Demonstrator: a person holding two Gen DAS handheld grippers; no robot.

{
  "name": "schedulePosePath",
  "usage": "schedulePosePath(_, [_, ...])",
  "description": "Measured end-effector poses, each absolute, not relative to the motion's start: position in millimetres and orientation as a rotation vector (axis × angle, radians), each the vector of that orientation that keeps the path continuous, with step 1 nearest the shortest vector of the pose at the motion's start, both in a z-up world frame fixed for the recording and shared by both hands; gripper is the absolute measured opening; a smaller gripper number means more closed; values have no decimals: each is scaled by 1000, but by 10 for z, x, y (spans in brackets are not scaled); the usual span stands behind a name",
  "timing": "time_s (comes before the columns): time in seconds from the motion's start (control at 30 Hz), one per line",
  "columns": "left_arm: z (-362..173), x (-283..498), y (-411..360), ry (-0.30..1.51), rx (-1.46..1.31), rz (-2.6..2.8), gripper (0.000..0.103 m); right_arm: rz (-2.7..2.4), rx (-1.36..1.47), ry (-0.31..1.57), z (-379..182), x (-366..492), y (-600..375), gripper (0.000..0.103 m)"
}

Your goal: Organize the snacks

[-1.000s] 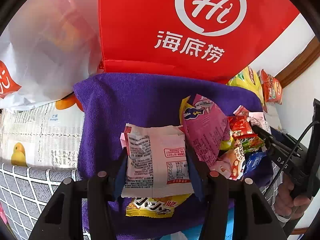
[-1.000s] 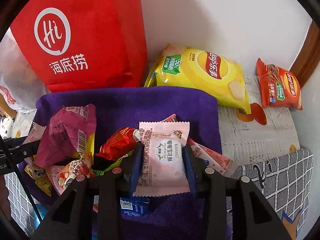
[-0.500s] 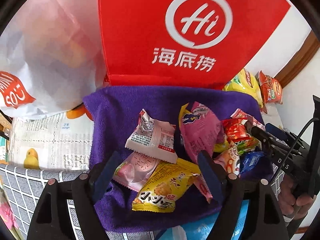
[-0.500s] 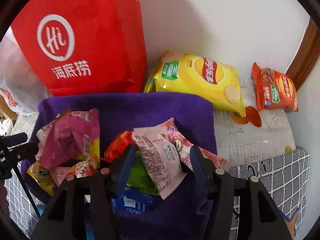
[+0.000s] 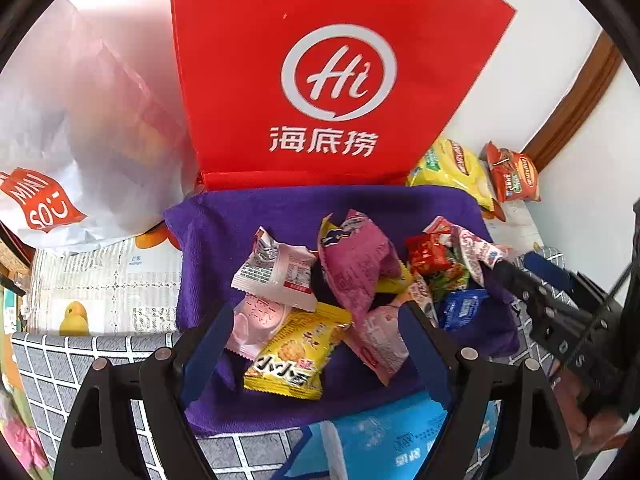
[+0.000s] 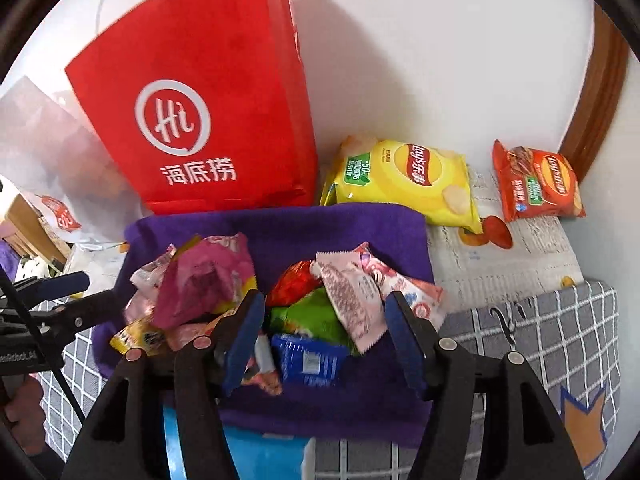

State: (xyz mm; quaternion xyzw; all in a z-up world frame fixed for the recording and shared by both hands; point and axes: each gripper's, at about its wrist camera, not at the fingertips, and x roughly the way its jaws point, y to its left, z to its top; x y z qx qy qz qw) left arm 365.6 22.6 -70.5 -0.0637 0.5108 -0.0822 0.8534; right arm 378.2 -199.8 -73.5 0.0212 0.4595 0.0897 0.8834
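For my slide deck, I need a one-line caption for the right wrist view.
Open right gripper above small snack packets piled on a purple towel, with a red bag and two chip bags behind.

Small snack packets lie heaped on a purple cloth. A white-and-pink packet lies print side up, tilted, overlapping a pale pink round-printed packet. A yellow packet lies nearest the camera. A crumpled magenta packet stands propped at centre. Red, green and blue packets cluster together (edges overlapping), a pink patterned packet lying across them.
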Motion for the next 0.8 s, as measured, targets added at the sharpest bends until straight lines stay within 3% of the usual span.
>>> schedulePosePath(0.3, [-421, 3280, -50, 1031, -80, -197, 85, 131, 59, 942, -474, 3169, -2118, 62])
schedulePosePath(0.4, [-264, 3030, -94, 981, -77, -208, 93, 124, 71, 921, -356, 2960, -2192, 62])
schedulePosePath(0.6, [54, 2442, -82, 858, -35, -159, 97, 134, 83, 865, -138, 2474, -2302, 74])
schedulePosePath(0.8, [257, 1957, -18, 795, -46, -132, 98, 130, 90, 887, -74, 2130, -2351, 77])
